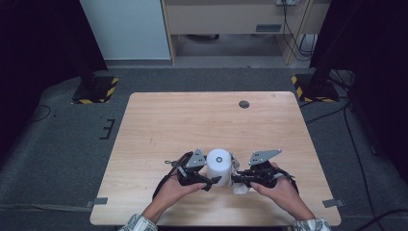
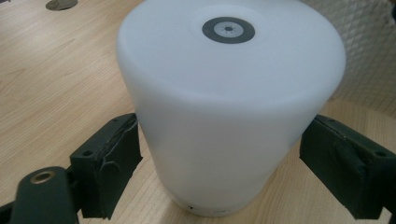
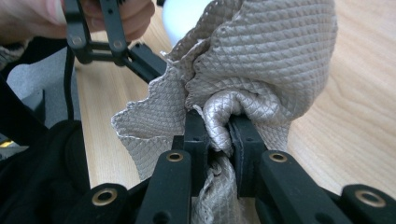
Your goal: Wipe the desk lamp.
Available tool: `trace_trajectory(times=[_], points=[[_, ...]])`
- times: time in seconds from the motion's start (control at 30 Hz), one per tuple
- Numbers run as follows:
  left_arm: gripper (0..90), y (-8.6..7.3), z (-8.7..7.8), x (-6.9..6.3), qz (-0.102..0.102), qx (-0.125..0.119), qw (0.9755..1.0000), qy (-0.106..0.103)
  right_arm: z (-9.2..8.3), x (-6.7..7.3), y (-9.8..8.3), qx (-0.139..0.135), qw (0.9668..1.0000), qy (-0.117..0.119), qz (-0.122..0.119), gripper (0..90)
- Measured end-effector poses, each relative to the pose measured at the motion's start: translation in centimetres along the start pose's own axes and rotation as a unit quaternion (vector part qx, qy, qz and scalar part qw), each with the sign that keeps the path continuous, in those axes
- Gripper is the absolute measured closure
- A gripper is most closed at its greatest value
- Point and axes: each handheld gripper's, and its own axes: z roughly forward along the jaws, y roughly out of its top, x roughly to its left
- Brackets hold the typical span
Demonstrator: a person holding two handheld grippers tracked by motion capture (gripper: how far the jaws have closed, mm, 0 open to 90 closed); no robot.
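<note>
High view: a wooden table (image 1: 159, 125) seen from above, with two hands reaching in from the bottom edge. On the left, the left gripper (image 1: 215, 180) has its jaws set around a white cylinder (image 1: 219, 163) standing upright near the table's front edge. Left gripper view shows its black pads (image 2: 112, 163) at each side of the cylinder's lower half; whether they press on it is unclear. On the right, the right gripper (image 1: 236, 180) has its jaws pressed together, pinching a bunched, quilted beige cloth (image 3: 261, 60) that sits just beside the cylinder.
</note>
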Motion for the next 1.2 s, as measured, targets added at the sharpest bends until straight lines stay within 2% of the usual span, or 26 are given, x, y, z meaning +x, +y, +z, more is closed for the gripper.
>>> trace_trajectory(times=[0.33,0.53,0.67,0.9,0.93,1.2], points=[[12.4,0.0,0.0,0.0,0.000,0.000,1.0000,0.000,1.1,-0.4,-0.8,0.030,0.9995,0.004,0.003,79.5],[12.5,0.0,0.0,0.0,0.000,0.000,1.0000,-0.001,1.4,-0.3,-0.9,0.038,0.9993,0.002,-0.001,79.4],[12.6,-0.1,-0.1,0.1,0.001,0.000,1.0000,-0.001,1.1,0.0,-0.6,0.030,0.9995,0.008,-0.009,79.4],[12.7,-0.1,-0.1,0.1,0.001,0.001,1.0000,-0.002,0.5,0.9,0.2,-0.004,0.9987,0.049,-0.017,79.4],[12.7,-0.1,-0.1,0.1,0.001,0.001,1.0000,-0.003,0.6,1.2,0.4,-0.005,0.9981,0.057,-0.021,79.4],[13.7,-0.2,-0.2,0.2,0.002,0.001,1.0000,-0.006,1.2,1.1,0.1,0.011,0.9980,0.058,-0.022,79.2]])
